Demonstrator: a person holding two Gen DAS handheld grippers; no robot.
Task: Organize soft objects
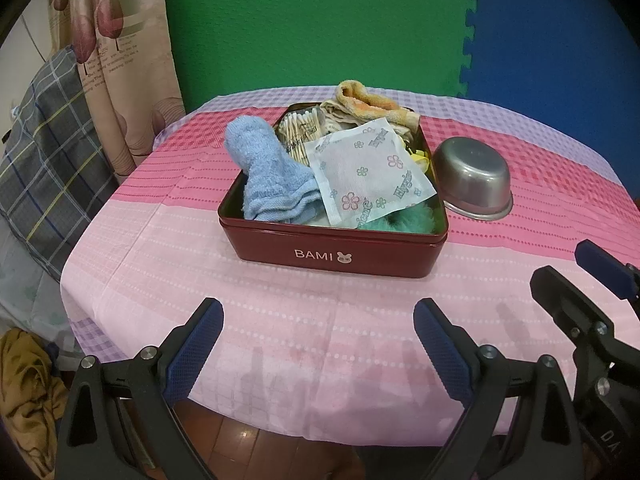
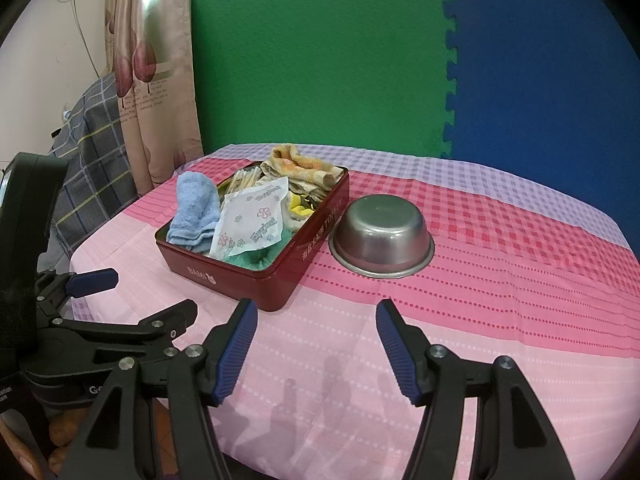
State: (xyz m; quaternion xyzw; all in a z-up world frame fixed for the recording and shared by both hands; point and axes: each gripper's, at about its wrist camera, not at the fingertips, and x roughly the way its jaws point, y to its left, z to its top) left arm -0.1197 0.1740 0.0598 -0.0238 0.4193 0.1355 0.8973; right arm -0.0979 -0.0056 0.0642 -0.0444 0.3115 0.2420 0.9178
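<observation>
A dark red tin stands on the counter, beyond both tongs and apart from them. It holds a blue towel, a flowered tissue packet, cotton swabs, an orange cloth at its far end and a teal fluffy thing at its near end. An upturned steel bowl sits just beside the tin's right side. The left tongs and right tongs both hover released over bare pink cloth, nothing between their pads.

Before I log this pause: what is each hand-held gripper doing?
Left hand-held gripper: open, holding nothing, above the tablecloth.
Right hand-held gripper: open, holding nothing.
</observation>
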